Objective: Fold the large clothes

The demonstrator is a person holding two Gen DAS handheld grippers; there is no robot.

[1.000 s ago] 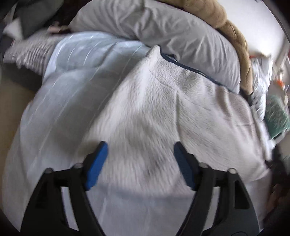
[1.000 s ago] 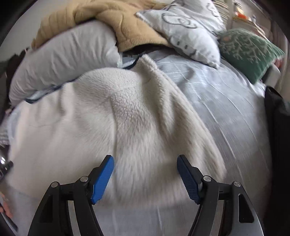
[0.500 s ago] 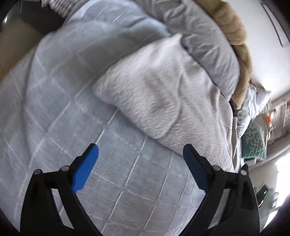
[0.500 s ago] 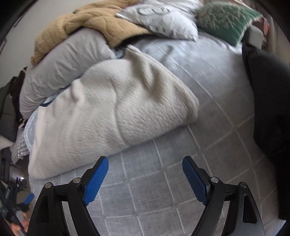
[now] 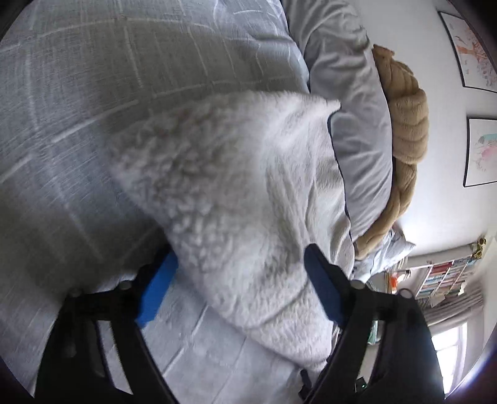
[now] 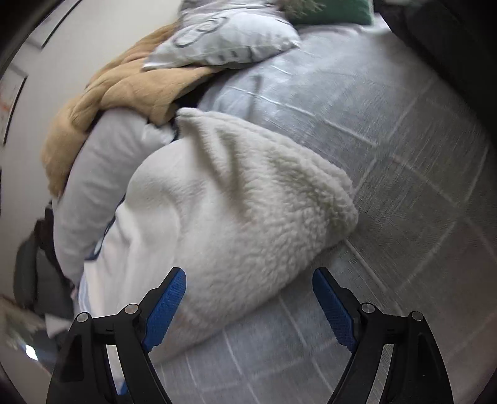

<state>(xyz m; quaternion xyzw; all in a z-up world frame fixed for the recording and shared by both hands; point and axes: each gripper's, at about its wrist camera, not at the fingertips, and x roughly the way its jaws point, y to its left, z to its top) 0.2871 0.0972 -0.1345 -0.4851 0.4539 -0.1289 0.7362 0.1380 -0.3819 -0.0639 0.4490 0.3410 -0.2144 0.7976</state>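
A cream fleece garment [image 5: 236, 199] lies folded in a thick bundle on a bed, resting on a grey checked bedspread [image 5: 93, 93]. The left hand-held gripper [image 5: 240, 286] is spread wide around the bundle's near corner, the fleece filling the gap between its blue pads, though the blur leaves it unclear whether either pad touches the cloth. Beyond the garment sit a pale grey pillow [image 5: 348, 102] and a tan quilted blanket [image 5: 403, 124], with framed pictures [image 5: 480, 152] on the wall. From the right wrist view, the right hand-held gripper [image 6: 248, 301] also stands open, holding nothing, its left pad [image 6: 164, 307] in front of the fleece and its right pad over bare bedspread just beside the bundle's rounded end. A patterned pillow [image 6: 223, 40] and a green cushion [image 6: 335, 7] lie at the far side.
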